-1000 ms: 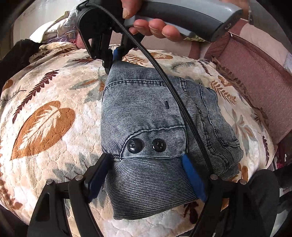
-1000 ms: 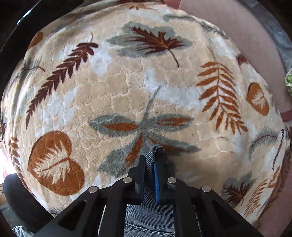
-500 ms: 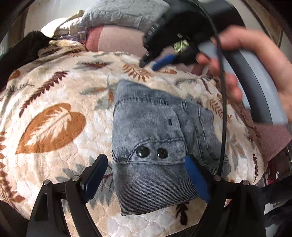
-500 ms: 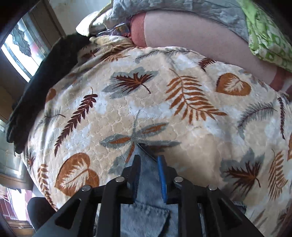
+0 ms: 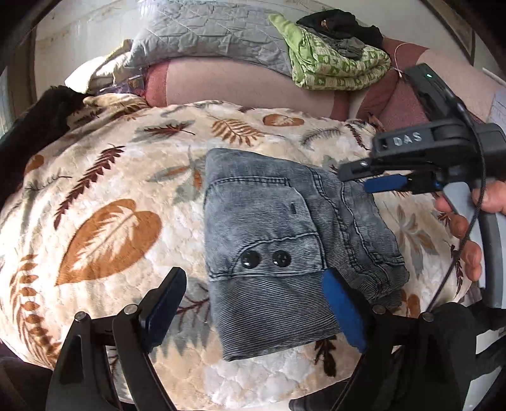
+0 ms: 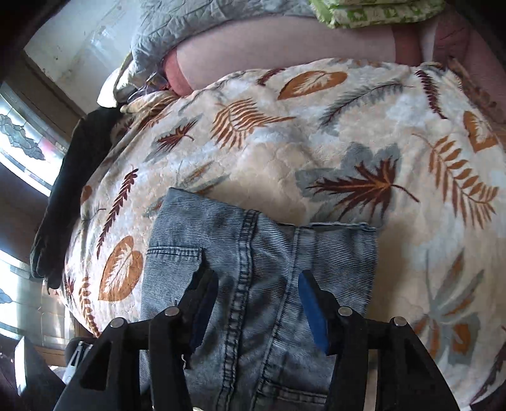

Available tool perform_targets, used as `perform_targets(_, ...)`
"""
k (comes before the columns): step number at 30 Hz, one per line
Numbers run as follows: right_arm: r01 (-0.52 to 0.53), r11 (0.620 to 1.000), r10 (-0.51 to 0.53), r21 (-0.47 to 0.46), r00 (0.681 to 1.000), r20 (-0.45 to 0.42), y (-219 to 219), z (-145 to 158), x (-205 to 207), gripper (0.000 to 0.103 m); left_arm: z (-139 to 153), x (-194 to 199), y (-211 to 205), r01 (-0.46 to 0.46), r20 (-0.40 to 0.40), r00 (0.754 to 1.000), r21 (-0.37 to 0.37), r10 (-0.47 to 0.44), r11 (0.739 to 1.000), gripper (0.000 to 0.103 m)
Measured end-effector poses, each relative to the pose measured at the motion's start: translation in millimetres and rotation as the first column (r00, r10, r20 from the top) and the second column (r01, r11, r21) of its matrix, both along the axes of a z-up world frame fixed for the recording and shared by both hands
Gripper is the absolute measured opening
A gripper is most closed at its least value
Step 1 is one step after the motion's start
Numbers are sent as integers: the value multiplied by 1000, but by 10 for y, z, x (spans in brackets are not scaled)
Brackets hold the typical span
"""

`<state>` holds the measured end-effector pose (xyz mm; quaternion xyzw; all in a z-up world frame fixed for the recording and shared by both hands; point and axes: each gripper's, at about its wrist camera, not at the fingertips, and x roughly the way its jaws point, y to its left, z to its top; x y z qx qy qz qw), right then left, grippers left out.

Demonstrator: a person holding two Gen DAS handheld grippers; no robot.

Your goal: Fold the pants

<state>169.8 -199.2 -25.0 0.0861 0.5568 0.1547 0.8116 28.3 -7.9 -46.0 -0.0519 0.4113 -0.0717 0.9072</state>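
Note:
The folded grey-blue pants (image 5: 284,246) lie on a leaf-patterned blanket (image 5: 110,196), with two black buttons facing up. My left gripper (image 5: 254,303) hangs open and wide over their near end, and its blue pads (image 5: 344,306) touch no cloth. At the right, a hand carries my right gripper (image 5: 354,181) just above the pants' right edge. In the right wrist view the right gripper (image 6: 257,300) hovers over the pants (image 6: 262,253) along a stitched seam. Its jaws are opening, and nothing is pinched between them.
Behind the blanket lie a grey quilt (image 5: 205,34) and a green patterned cloth (image 5: 335,63) with dark garments (image 5: 341,25) on it. A black cloth (image 5: 41,120) drapes the blanket's left edge. A window (image 6: 22,151) stands at the left.
The right gripper let go of the pants' far edge, swung across to their right side and parted its jaws. The left gripper rose slightly and stayed open.

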Motion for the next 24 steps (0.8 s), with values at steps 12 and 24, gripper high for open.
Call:
perform_targets(12, -4, 990, 6, -144, 1000, 19, -196, -368, -817, 77, -30, 8, -37, 18, -31, 999, 60, -16, 998, 89)
perform_targets(24, 66, 997, -65, 32, 998, -27, -478, -413, -912, 84, -25, -5, 88, 13, -23, 1000, -20, -13, 1000, 90)
